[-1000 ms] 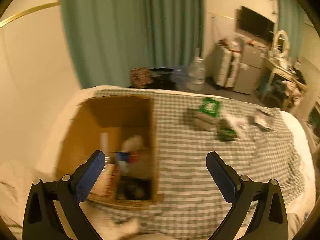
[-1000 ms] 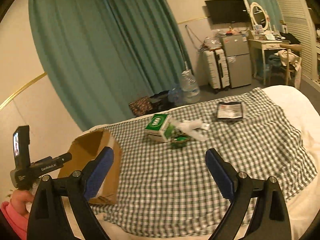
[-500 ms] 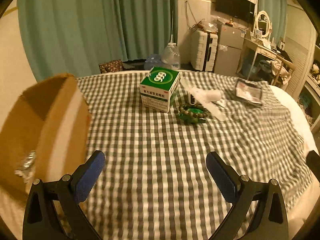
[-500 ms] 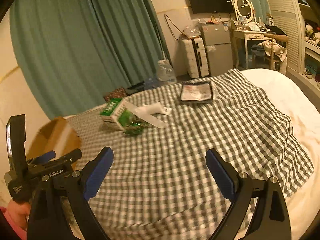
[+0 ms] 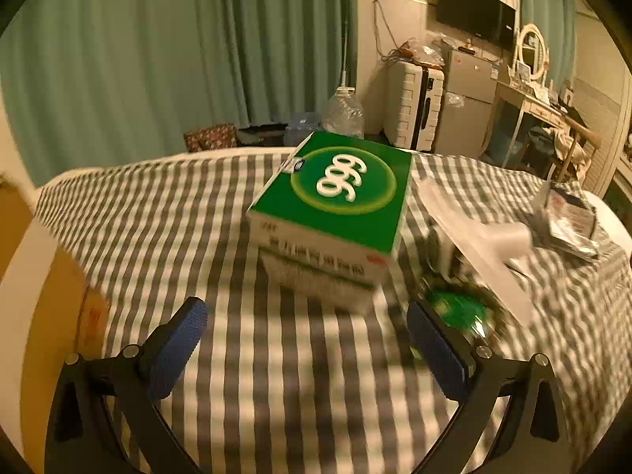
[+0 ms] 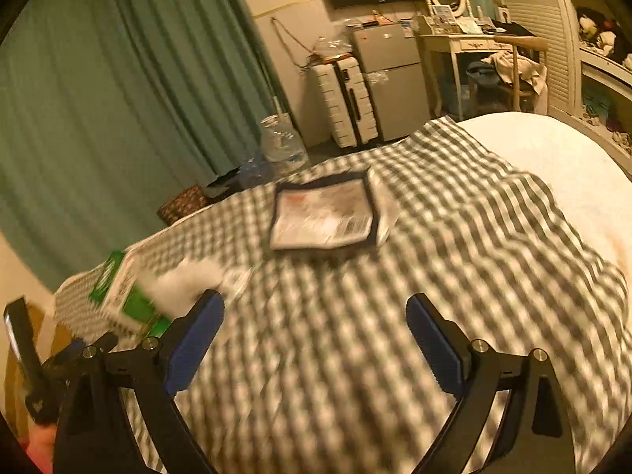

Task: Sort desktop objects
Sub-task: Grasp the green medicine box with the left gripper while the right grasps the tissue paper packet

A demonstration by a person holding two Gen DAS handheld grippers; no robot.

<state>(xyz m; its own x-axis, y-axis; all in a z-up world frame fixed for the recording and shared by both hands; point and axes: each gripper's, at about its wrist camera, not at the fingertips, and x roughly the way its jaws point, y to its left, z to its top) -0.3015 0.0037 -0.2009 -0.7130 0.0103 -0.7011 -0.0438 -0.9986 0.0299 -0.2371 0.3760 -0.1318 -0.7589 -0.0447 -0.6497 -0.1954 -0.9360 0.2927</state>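
Both tongs gape wide, gripping nothing. The left gripper (image 5: 303, 339) has closed in on the green box (image 5: 339, 197), now just ahead between its fingers. The right gripper (image 6: 316, 339) has swung toward the dark packet (image 6: 322, 215), ahead on the checked cloth (image 6: 454, 260).

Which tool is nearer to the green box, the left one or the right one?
Left. The left tool is open just before the green box. The right tool is open further off, with the box to its left.

Bare checked cloth (image 5: 276, 375) lies ahead of the left gripper (image 5: 306, 349); green box (image 5: 335, 201) blocks farther on.
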